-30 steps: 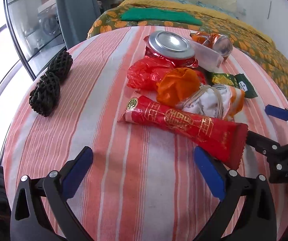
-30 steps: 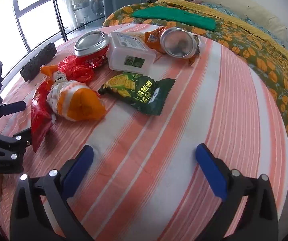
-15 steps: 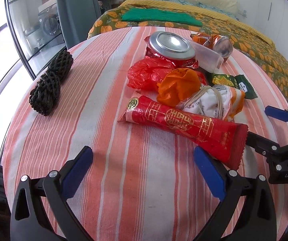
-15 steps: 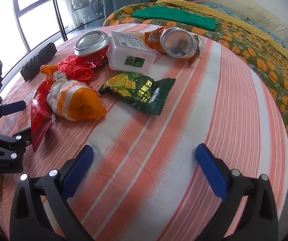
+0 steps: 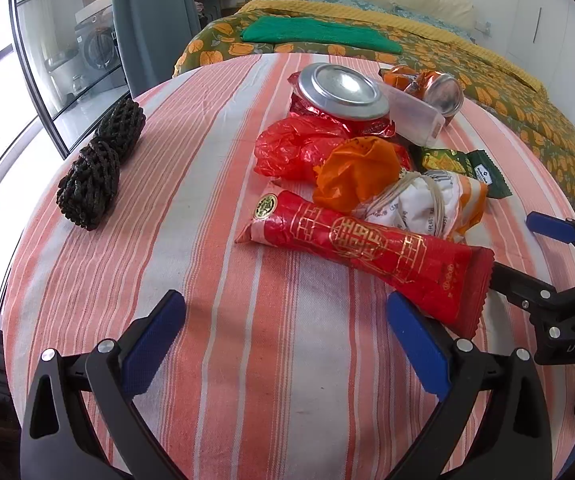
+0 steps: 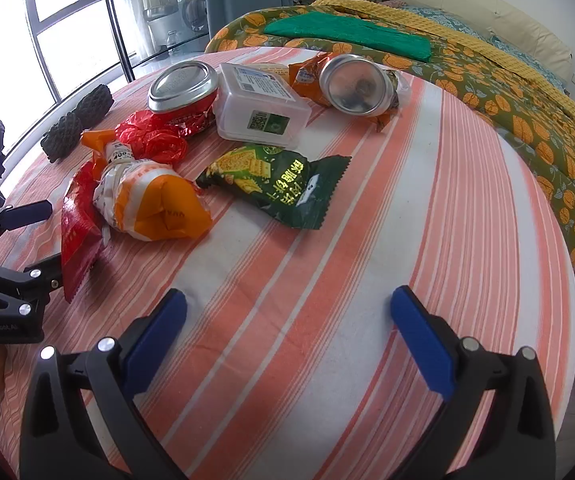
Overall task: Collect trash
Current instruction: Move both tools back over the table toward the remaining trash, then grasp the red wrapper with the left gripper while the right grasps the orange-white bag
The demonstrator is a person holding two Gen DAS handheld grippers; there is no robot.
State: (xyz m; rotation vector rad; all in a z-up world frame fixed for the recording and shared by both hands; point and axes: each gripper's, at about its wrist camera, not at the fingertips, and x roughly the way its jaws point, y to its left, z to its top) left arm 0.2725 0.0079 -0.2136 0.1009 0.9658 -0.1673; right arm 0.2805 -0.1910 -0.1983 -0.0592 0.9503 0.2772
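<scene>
Trash pile: sat mid-table on the striped tablecloth (image 5: 223, 360), untouched.
Black mesh roll (image 5: 99, 168): well left of red wrapper.
Red wrapper (image 5: 363, 256): nearest edge of pile, flat.
Orange-white bag (image 6: 147, 204): touching red wrapper, behind it.
Green snack packet (image 6: 283, 184): right of red wrapper.
Left gripper (image 5: 287, 344): wide open, empty, just short of red wrapper.
Right gripper (image 6: 287, 336): wide open, empty, right of red wrapper.
</scene>
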